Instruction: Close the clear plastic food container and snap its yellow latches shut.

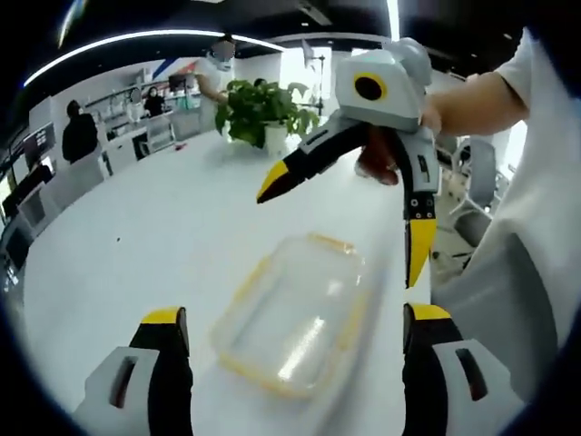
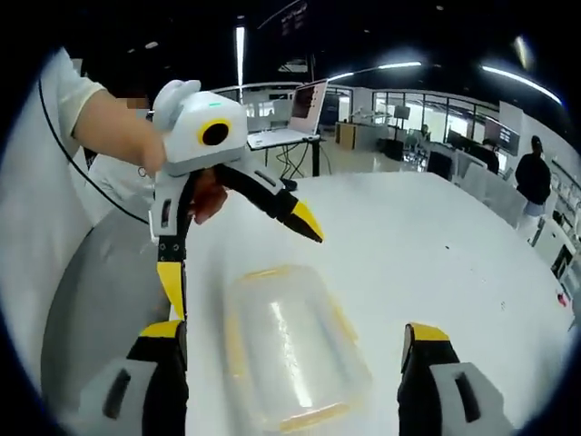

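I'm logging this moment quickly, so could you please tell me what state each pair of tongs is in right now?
Left tongs: open, holding nothing, above the clear plastic food container with yellow latches.
Right tongs: open, holding nothing.

Clear food container (image 1: pixel 295 313) (image 2: pixel 292 345), lid on, yellow latches, flat on white table (image 1: pixel 136 236)
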